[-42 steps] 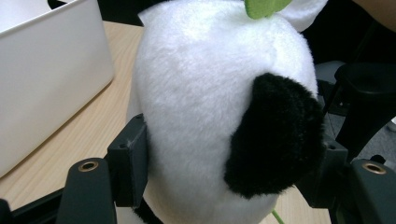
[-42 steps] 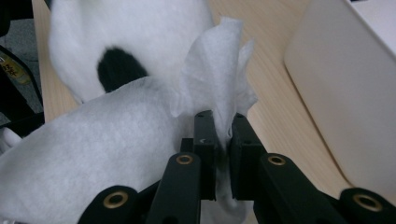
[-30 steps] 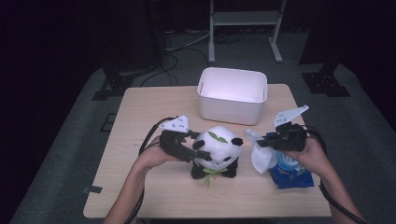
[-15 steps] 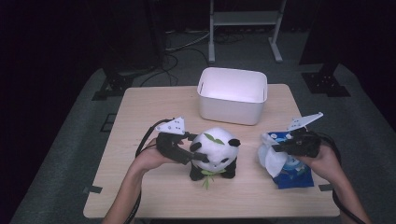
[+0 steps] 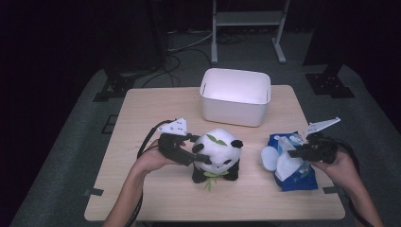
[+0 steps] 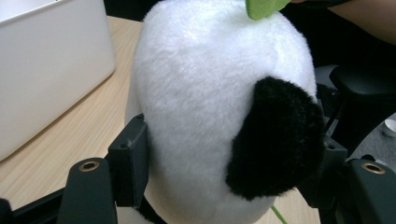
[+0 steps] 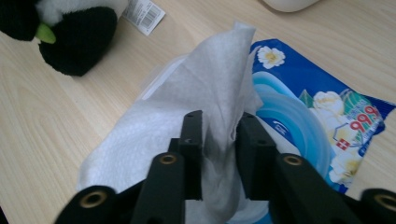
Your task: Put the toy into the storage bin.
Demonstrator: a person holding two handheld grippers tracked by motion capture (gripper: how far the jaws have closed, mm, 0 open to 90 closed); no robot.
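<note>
A black-and-white panda plush (image 5: 220, 146) with a green leaf stands on the table (image 5: 151, 109). My left gripper (image 5: 201, 149) is shut on its side; in the left gripper view the pads (image 6: 133, 163) press into the white fur (image 6: 210, 93). A blue wet-wipes pack (image 5: 298, 182) lies at the right, with a white wipe (image 5: 286, 163) pulled up from it. My right gripper (image 5: 294, 151) hovers over the pack. Its jaws have just been opening, and the wipe (image 7: 210, 84) stands loose between the fingers (image 7: 194, 135), above the flowered pack (image 7: 308, 112).
A white rectangular bin (image 5: 235, 97) stands at the back of the table, behind the panda. The panda's paper tag (image 7: 144, 16) lies on the wood. Dark floor, cables and a metal stand surround the table.
The right hand has moved right and down, carrying the wipe from beside the panda over to the blue pack. The left hand and the panda have stayed put.
</note>
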